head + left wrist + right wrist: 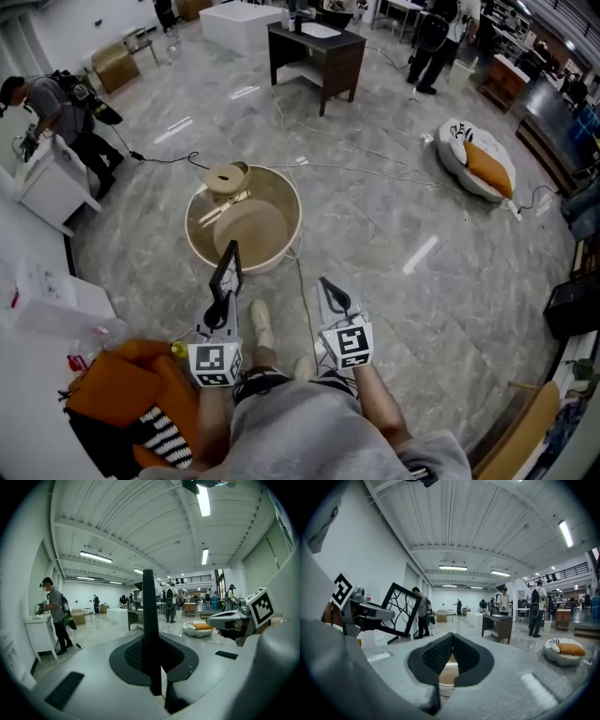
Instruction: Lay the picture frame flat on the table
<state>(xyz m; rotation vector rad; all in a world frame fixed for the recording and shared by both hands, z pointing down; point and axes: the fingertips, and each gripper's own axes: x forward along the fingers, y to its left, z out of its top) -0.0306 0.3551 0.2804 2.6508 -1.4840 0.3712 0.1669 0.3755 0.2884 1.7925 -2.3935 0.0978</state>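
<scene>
The picture frame (228, 271) is black-rimmed and holds a white picture with dark branch lines. It stands upright over the floor, edge-on in the head view. My left gripper (222, 307) is shut on its lower edge. In the left gripper view the frame (149, 616) rises as a thin dark bar between the pads of the left gripper (153, 667). The right gripper view shows the frame's face (399, 609) at the left, held by the left gripper. My right gripper (331, 291) is beside it, shut and holding nothing; its pads (440, 651) meet at the tip.
A round beige tub (286, 202) with a round wooden piece on its rim stands on the marble floor ahead. Cables run across the floor. A dark desk (319, 56) and a white-and-orange cushion bed (478, 157) lie farther off. Orange cloth (127, 382) and a white surface (47, 305) are at my left.
</scene>
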